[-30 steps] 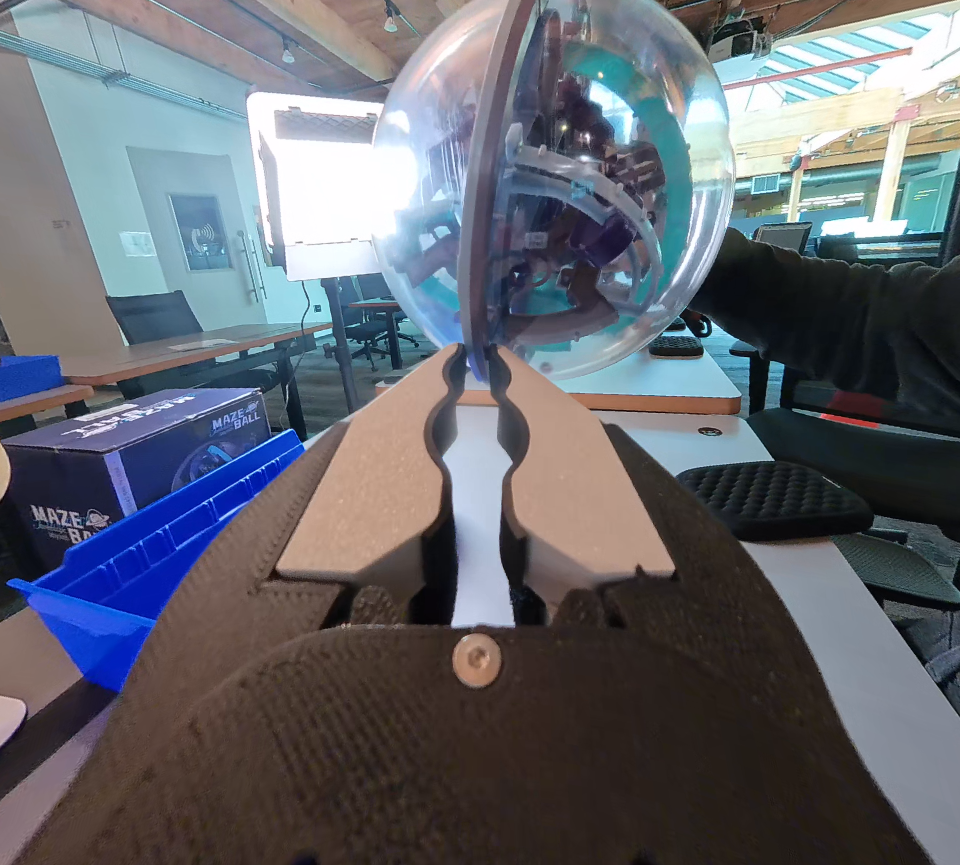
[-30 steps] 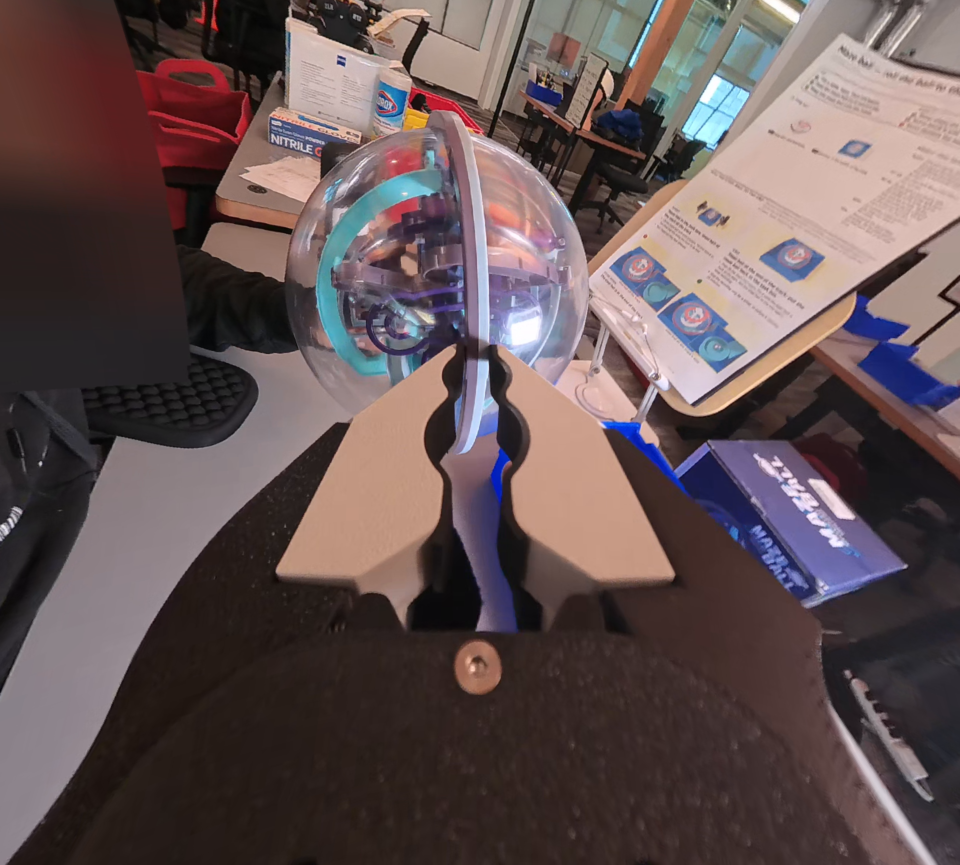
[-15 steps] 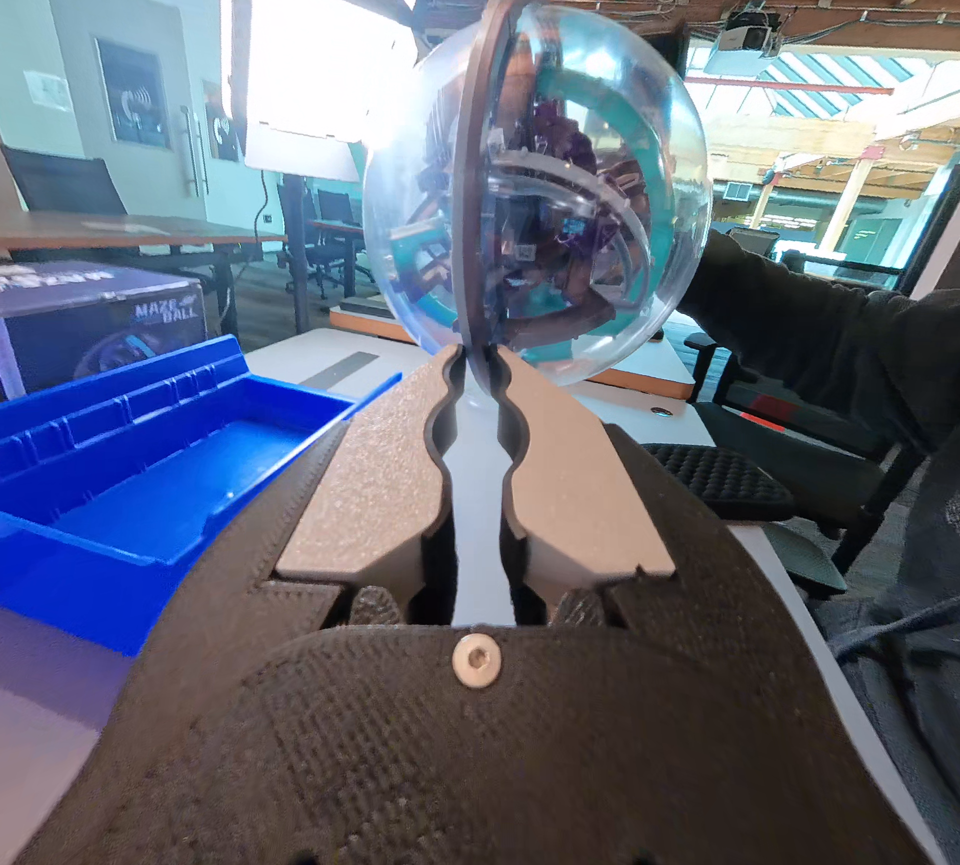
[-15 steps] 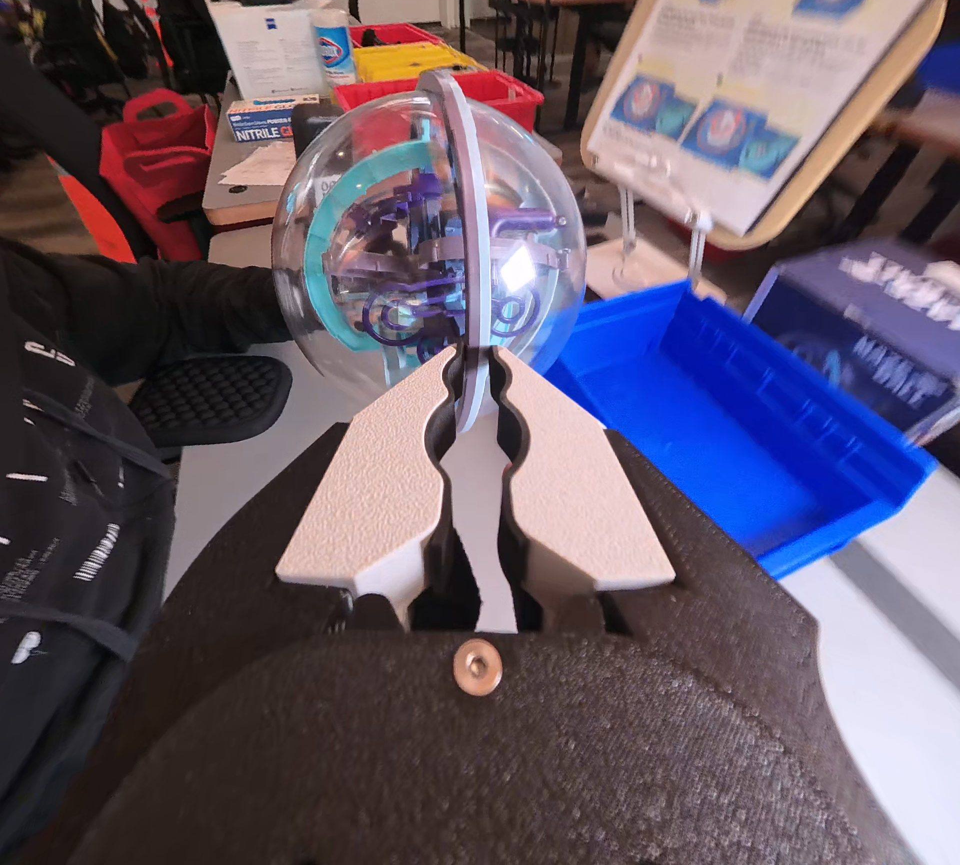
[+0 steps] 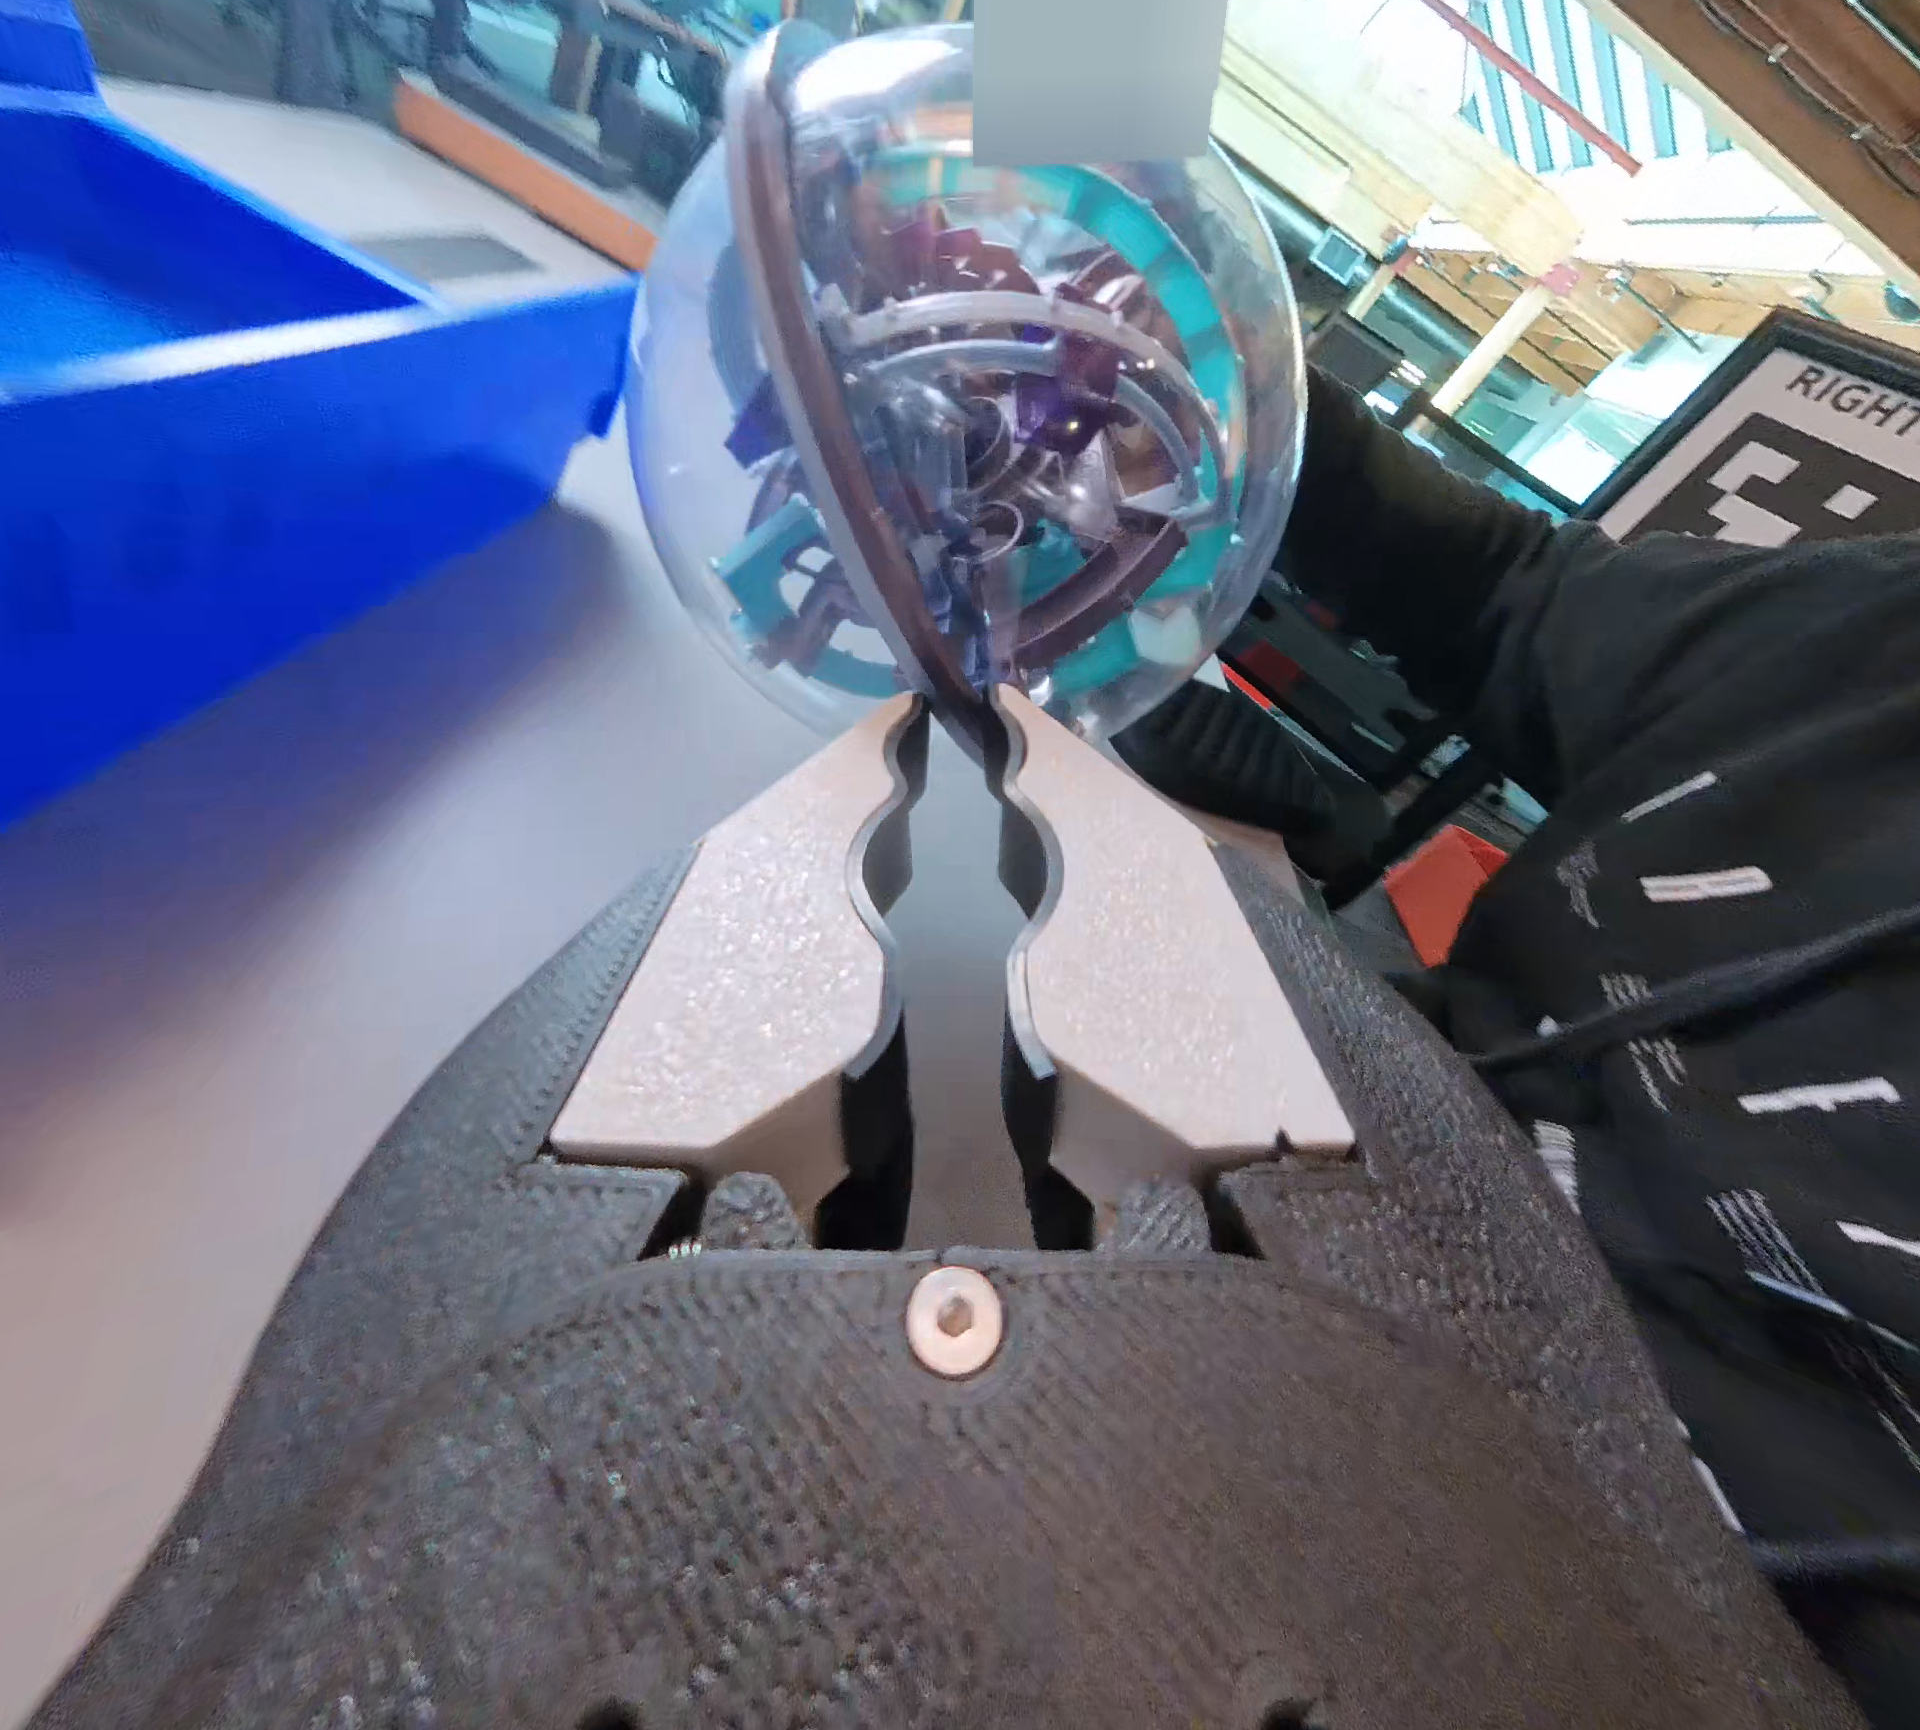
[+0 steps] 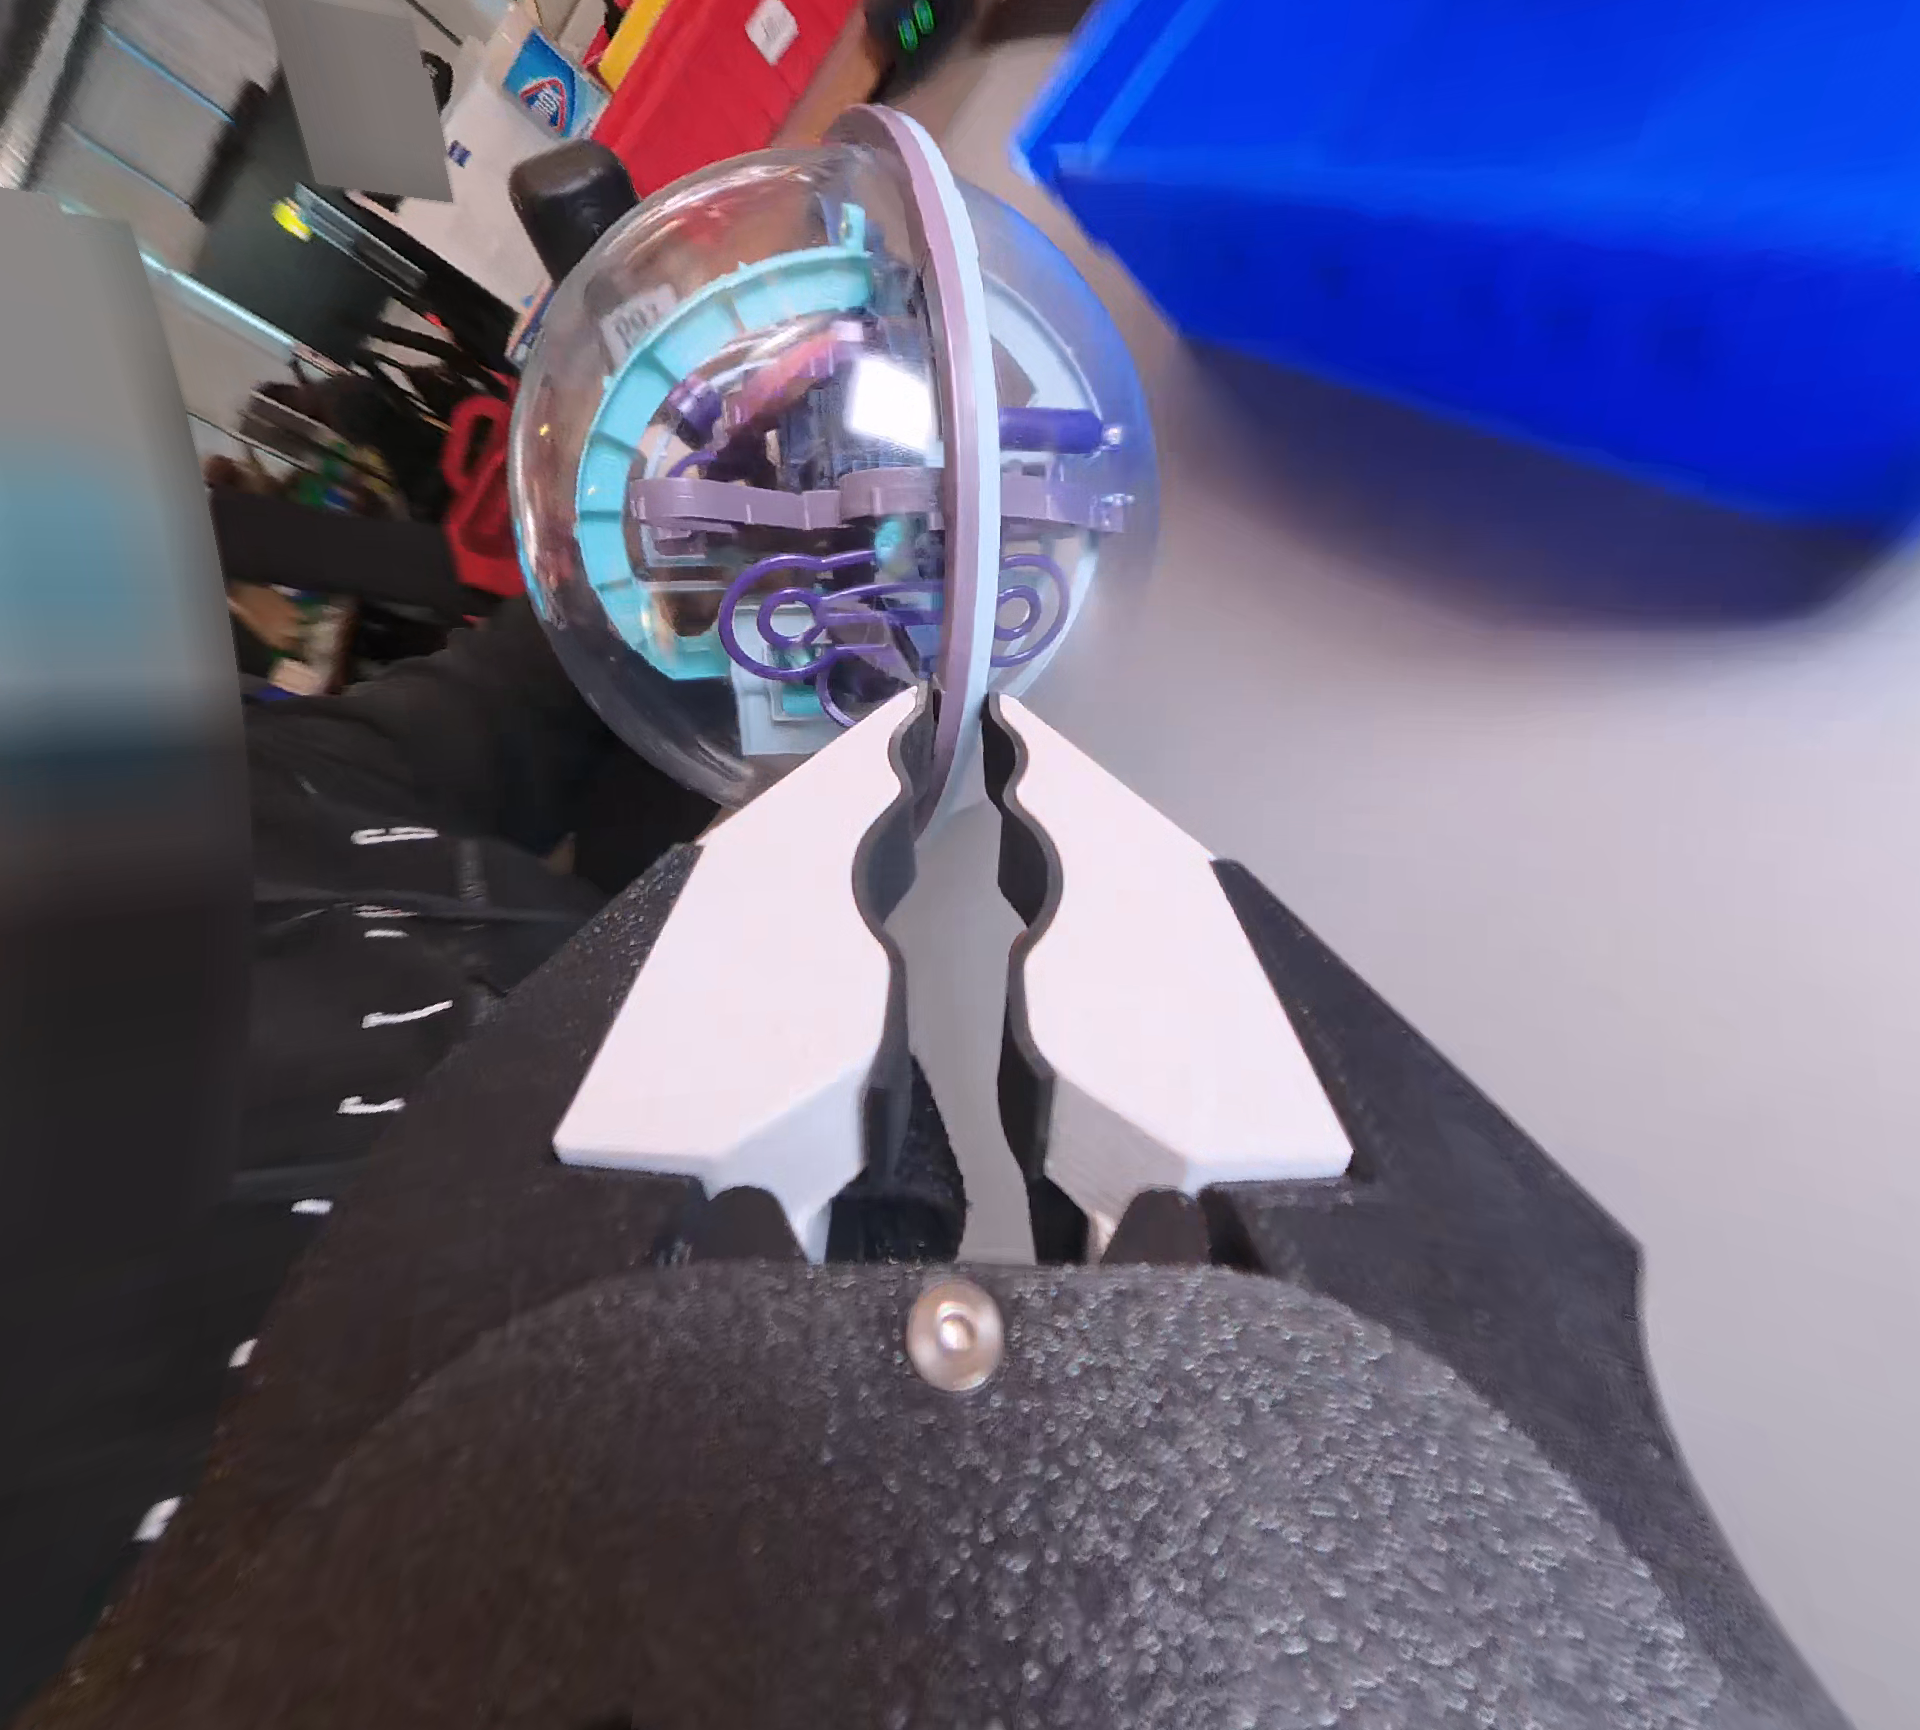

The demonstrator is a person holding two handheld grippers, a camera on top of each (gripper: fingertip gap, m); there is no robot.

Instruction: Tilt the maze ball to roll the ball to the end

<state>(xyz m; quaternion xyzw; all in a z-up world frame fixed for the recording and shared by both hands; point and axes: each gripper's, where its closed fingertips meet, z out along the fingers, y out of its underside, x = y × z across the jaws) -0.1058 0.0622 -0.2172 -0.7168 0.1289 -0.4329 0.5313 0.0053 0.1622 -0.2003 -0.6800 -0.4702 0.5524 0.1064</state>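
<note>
While the clear plastic maze ball (image 5: pixel 961 392), a sphere w/ teal and purple tracks inside and a flat grey ring round its middle, is held off the pale grey worktop (image 6: pixel 1507 849), it is pinched at that ring from two sides. The left gripper (image 5: pixel 958 706) is closed narrow on the ring's near edge, and the right gripper (image 6: pixel 954 706) is likewise clamped on the ring at the opposite side, approx. The small rolling ball can't be made out among the tracks, so progress along the maze can't be judged.

For the step in hand, tilting is probably best done slowly and w/ both grippers turned together about one axis, so the thin ring isn't twisted or levered out of the fingertips. Only the very tips are on the ring, so grip pressure should be kept even. Small tilts are likely enough, since a fast swing could throw the ball off its track. Both views are smeared in the background, which suggests motion already brisk.

As to containers, a blue plastic bin (image 5: pixel 260 392) sits on the worktop just beside the sphere; the part of its inside that shows looks bare, though it's blurred. Red and yellow bins (image 6: pixel 769 18) are seen far off, contents not readable.
</note>
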